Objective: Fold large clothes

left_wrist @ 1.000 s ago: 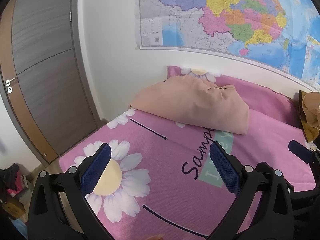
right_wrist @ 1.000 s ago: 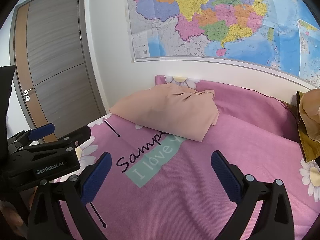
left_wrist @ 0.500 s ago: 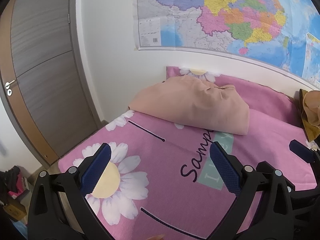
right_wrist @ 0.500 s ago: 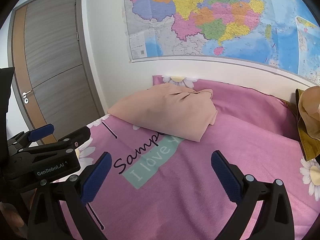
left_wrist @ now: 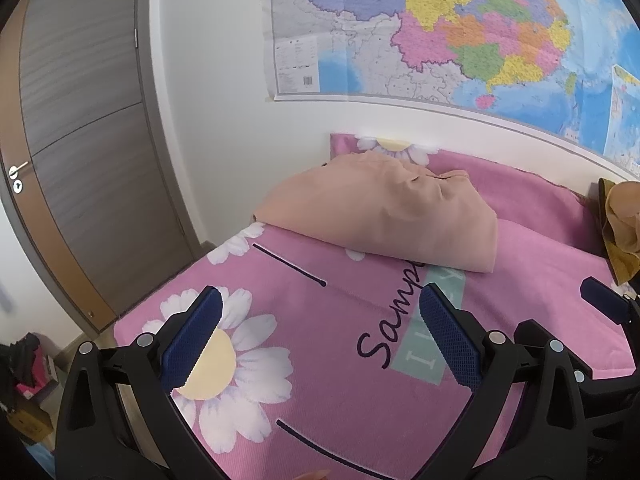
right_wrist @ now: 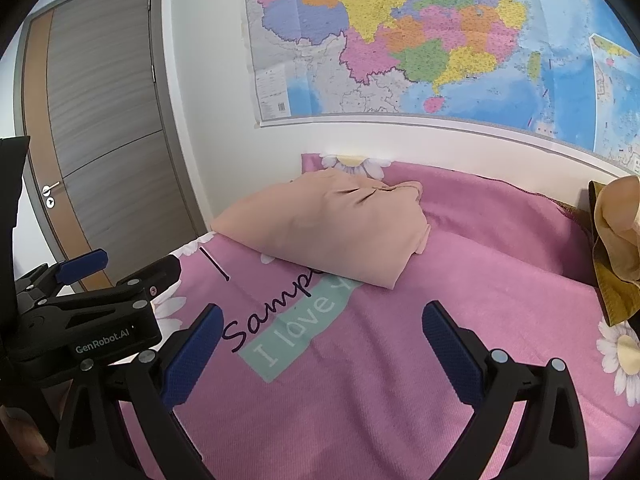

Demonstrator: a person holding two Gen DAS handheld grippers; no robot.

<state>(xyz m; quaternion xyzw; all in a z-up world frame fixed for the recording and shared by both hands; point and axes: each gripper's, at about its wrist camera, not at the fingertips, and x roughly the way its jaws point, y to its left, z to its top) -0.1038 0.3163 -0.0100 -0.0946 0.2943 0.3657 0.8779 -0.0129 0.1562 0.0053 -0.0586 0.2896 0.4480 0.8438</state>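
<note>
the left gripper is hovering above the near part of the pink bedspread, its blue-padded fingers spread wide and gripping nothing. the right gripper is hovering beside it over the same cover, equally wide open and empty; in the right wrist view the left gripper is showing at the left edge, close alongside. the folded peach garment is lying on the far part of the bed near the wall, well apart from both grippers, its near edge overlapping the printed lettering and the teal patch on the cover. a daisy print is sitting under the left gripper's left finger. at the right edge a mustard and tan heap of clothes is resting on the bed, only partly in view. a large coloured map is hanging on the white wall above the bed, and a grey door with a wooden frame is standing shut to the left.
</note>
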